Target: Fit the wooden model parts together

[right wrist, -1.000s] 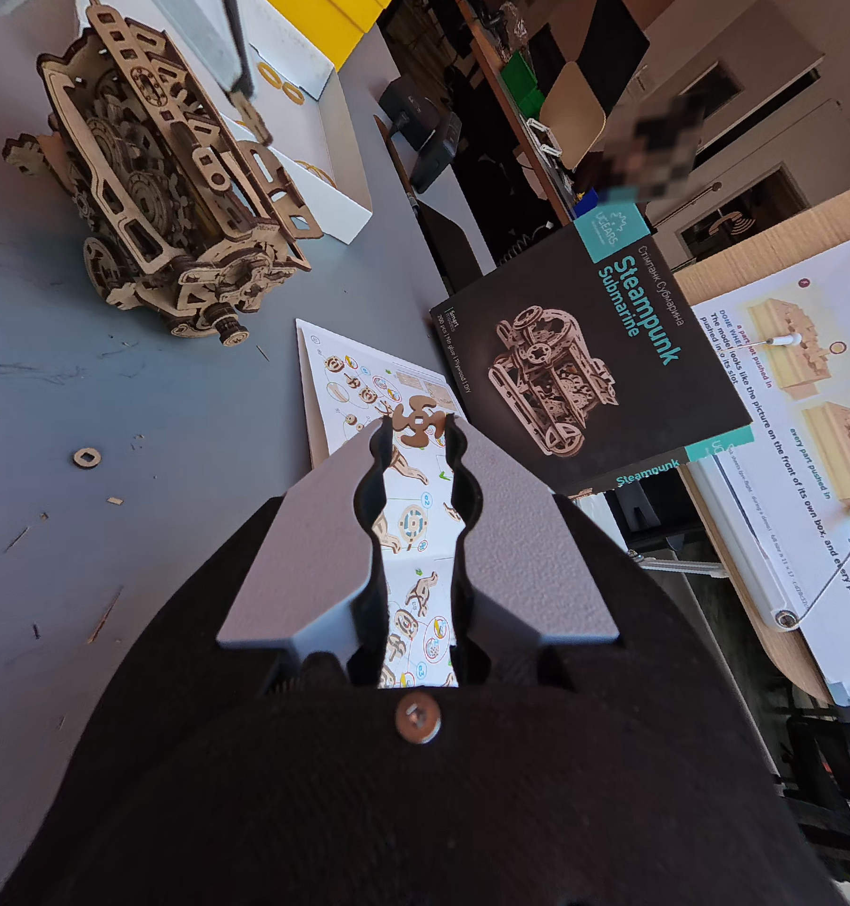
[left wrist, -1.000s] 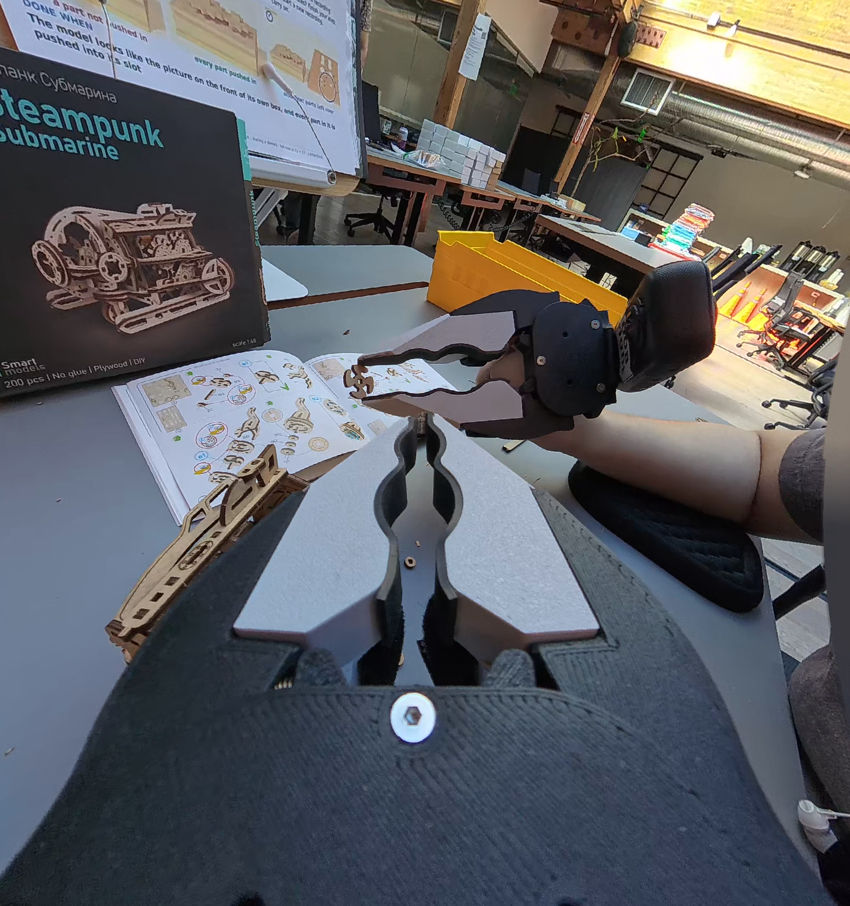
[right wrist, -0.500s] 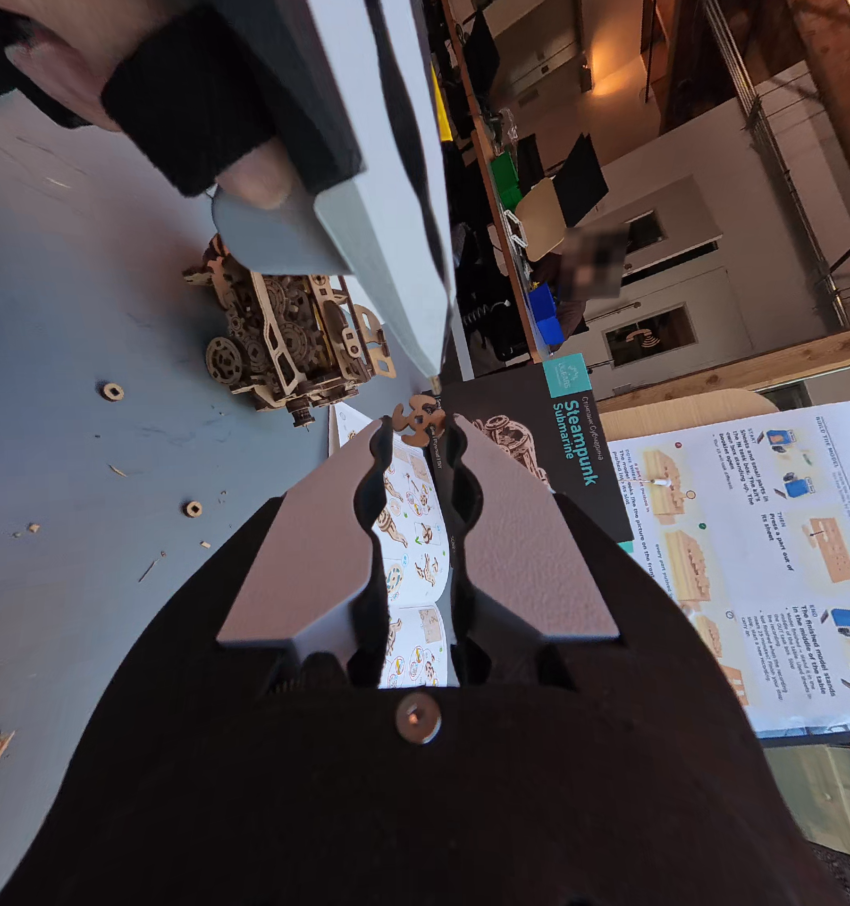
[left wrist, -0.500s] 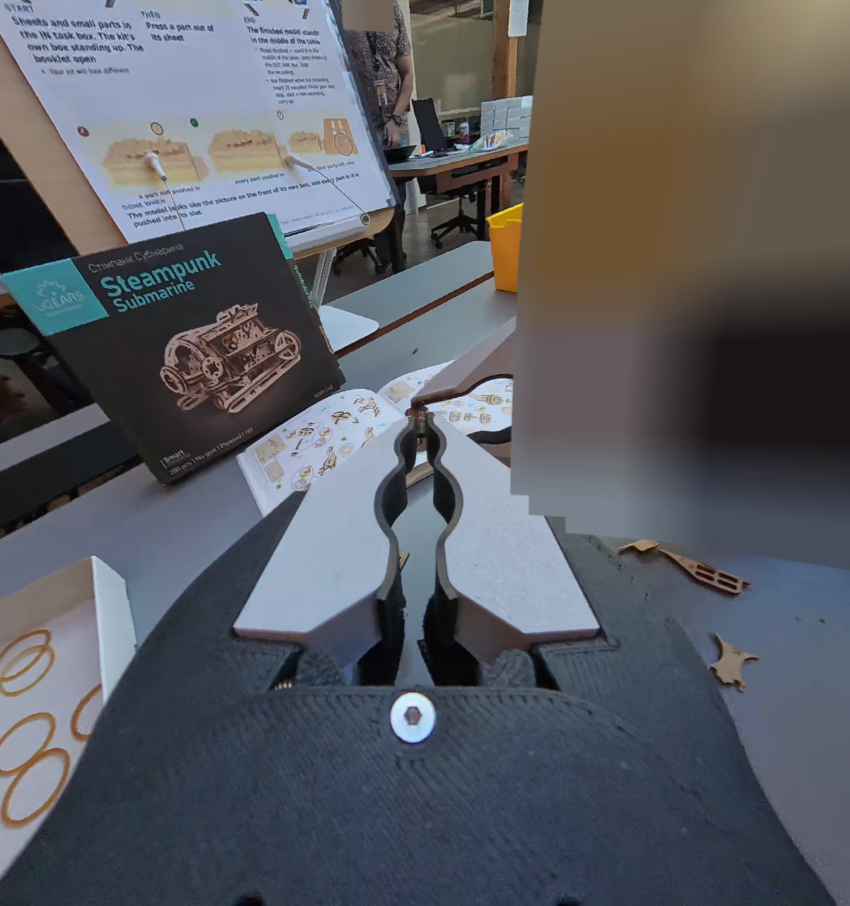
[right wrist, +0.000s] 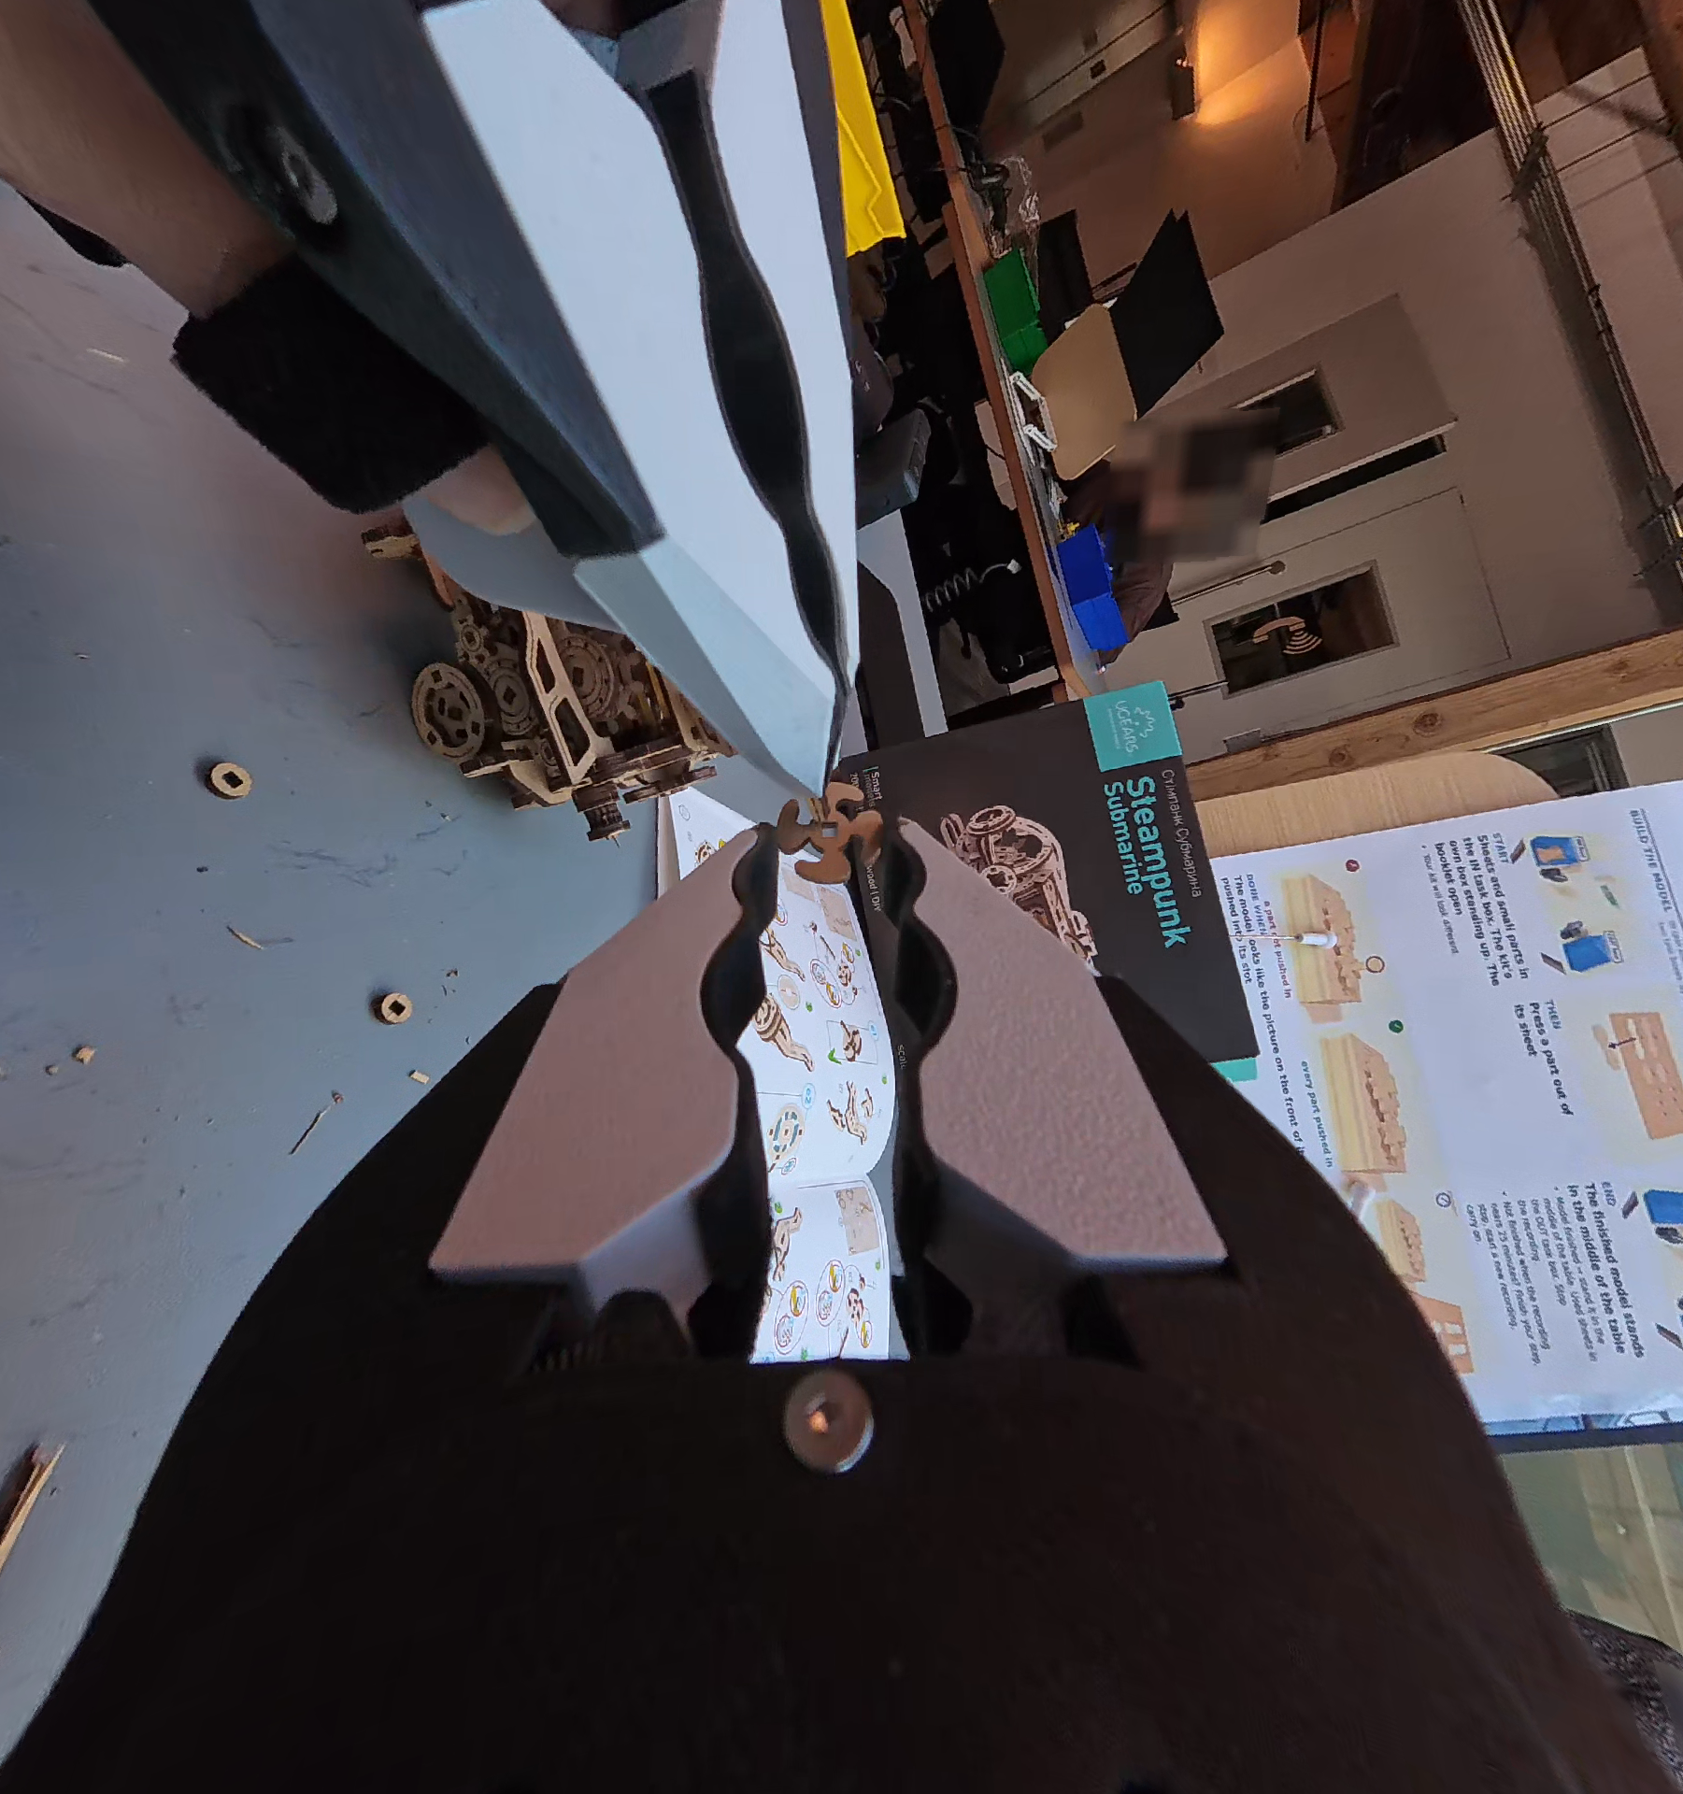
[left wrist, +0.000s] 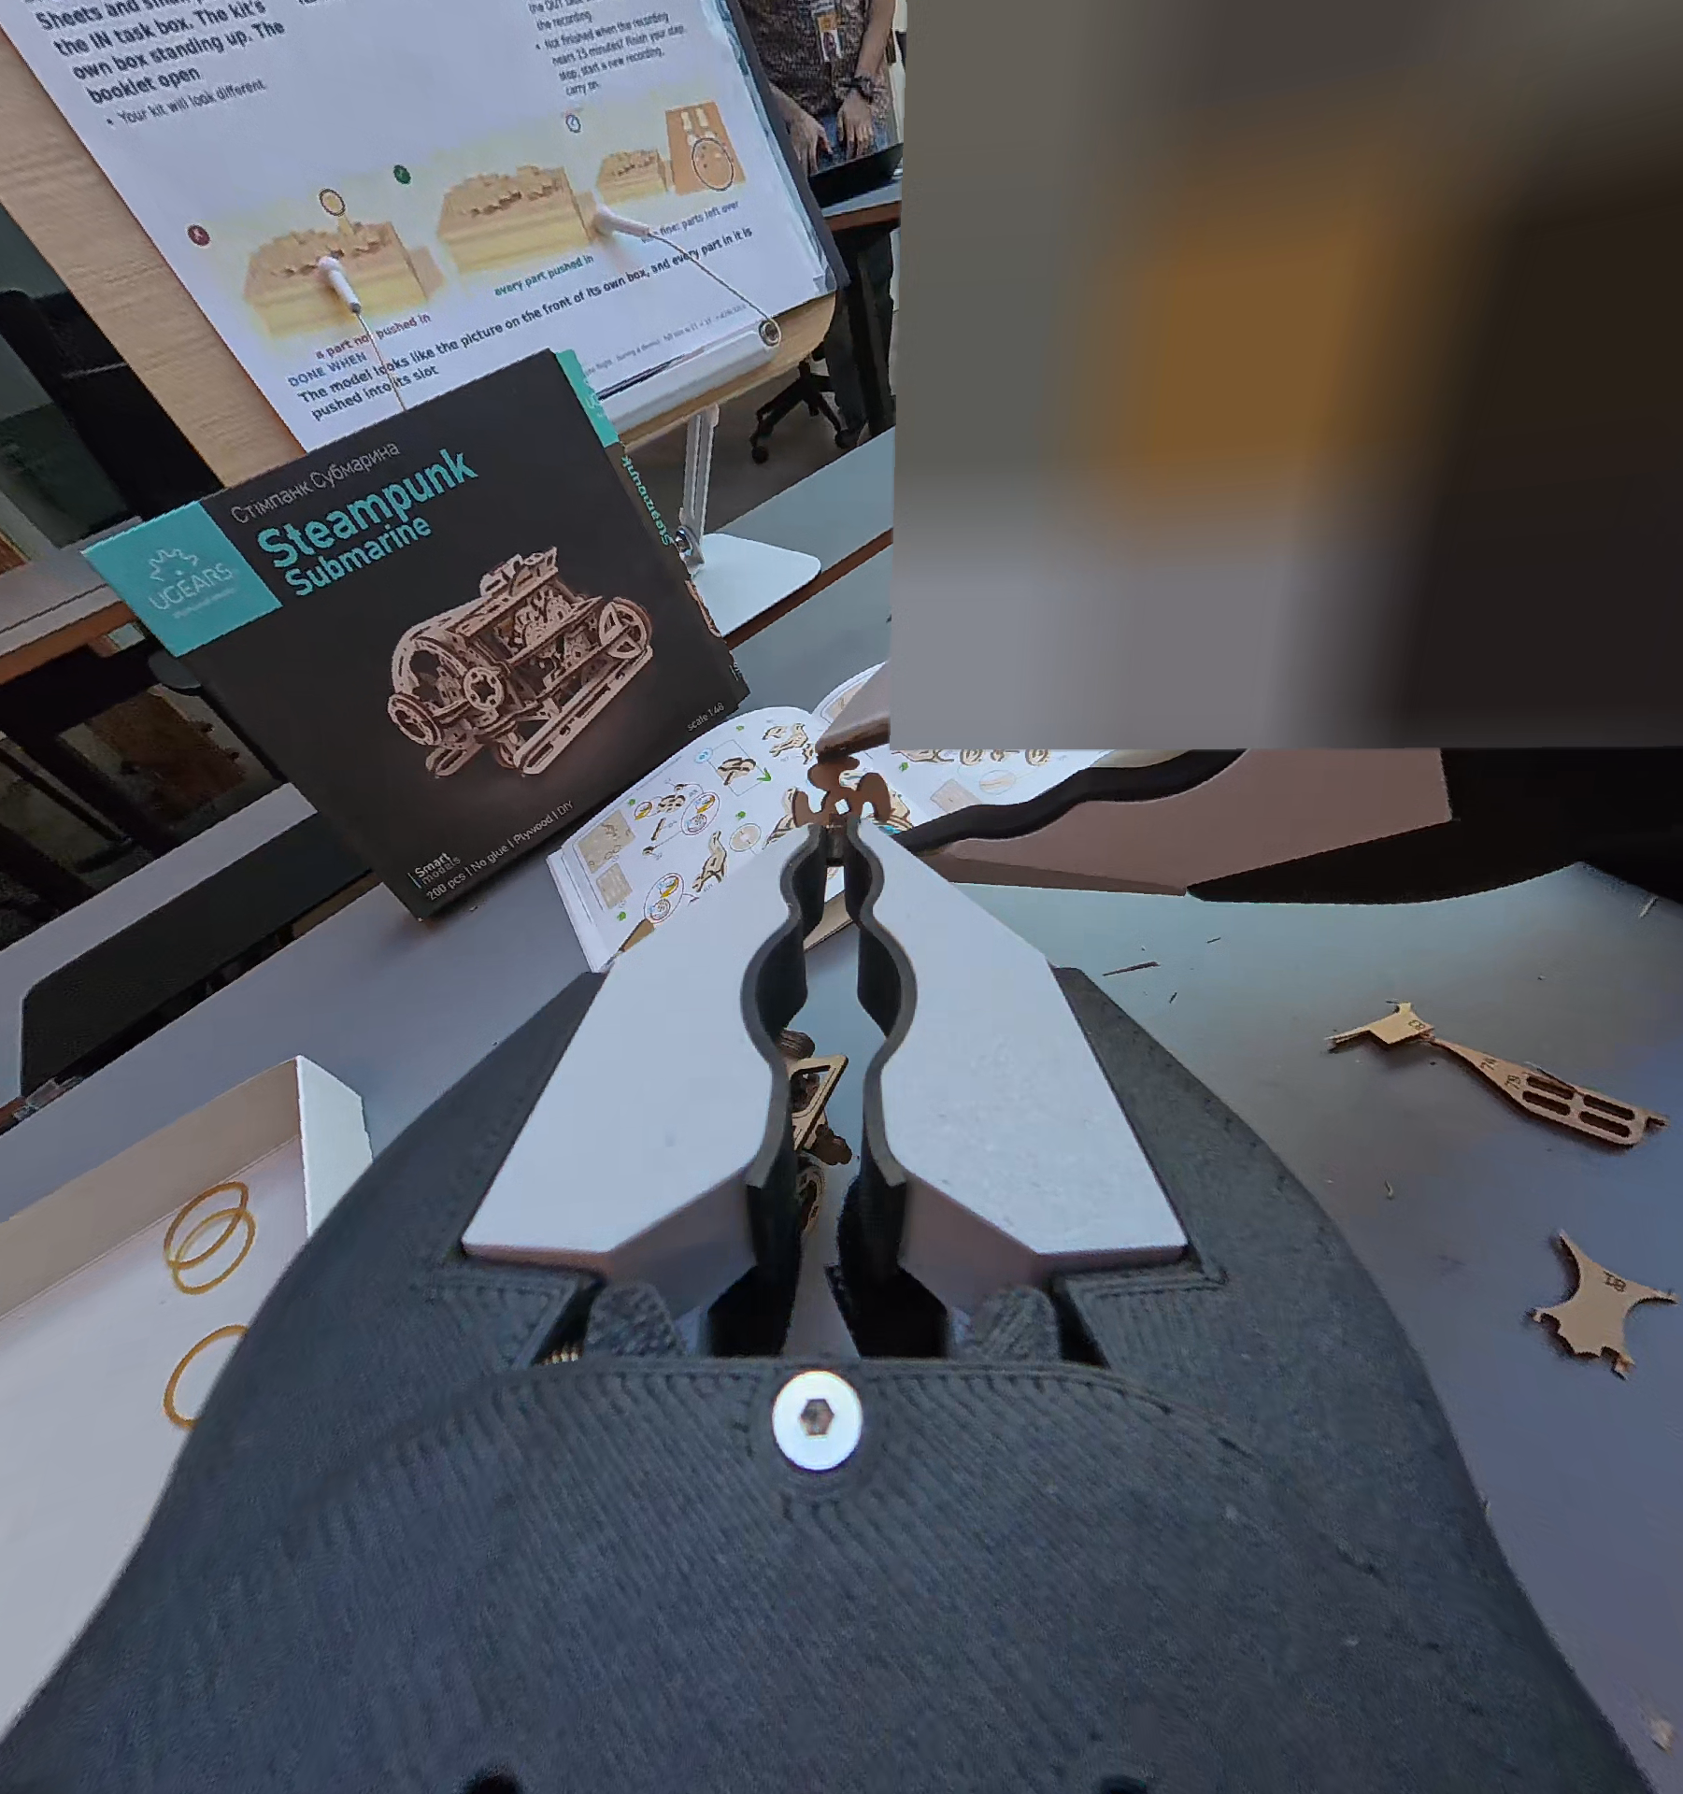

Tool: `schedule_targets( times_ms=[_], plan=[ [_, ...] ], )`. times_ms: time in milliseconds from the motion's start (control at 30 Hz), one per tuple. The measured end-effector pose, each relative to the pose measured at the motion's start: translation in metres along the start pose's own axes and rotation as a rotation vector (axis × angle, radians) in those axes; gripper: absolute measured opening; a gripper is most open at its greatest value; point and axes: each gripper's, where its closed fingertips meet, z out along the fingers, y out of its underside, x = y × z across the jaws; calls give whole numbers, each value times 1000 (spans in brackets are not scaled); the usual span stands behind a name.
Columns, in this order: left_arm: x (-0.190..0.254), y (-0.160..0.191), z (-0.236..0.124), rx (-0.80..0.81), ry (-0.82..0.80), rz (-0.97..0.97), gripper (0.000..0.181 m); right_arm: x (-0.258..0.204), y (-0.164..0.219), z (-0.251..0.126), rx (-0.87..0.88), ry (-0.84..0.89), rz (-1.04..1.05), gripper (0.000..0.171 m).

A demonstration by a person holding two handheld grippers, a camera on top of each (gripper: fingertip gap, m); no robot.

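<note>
My right gripper (right wrist: 832,843) is shut on a small brown wooden propeller piece (right wrist: 823,835) and holds it in the air by its blades. It also shows in the left wrist view, reaching in from the right, with the propeller (left wrist: 837,798) between its fingers. My left gripper (left wrist: 832,833) is shut, with a tiny wooden pin at its tips, which touch the propeller's centre hole. In the right wrist view it (right wrist: 823,777) comes down from above onto the propeller. The part-built wooden submarine model (right wrist: 546,718) stands on the grey table (right wrist: 187,971) behind.
The dark kit box (left wrist: 429,631) stands upright behind the open booklet (left wrist: 682,835). A white tray (left wrist: 323,1097) with rubber bands is at the left. Loose wooden offcuts (left wrist: 1497,1078) lie at the right, and small washers (right wrist: 228,777) lie on the table. Less than 4 cm separates the two grippers' tips.
Both grippers have come together. The left tips have closed in from beside the propeller to its centre. The right gripper has kept hold of the propeller and lifted it.
</note>
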Motion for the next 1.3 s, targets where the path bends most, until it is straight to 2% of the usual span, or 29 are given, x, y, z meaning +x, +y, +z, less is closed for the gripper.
schedule_targets(
  times_ms=[567,933,1300],
  plan=[
    [-8,5,4,-8,5,-142,1,-3,0,11,-27,-31,48,20],
    [-8,9,6,-38,-11,-114,1,-6,2,12,-48,-43,41,20],
    [-6,8,8,-46,-29,-119,1,-6,4,11,-95,3,-85,20]
  ],
)
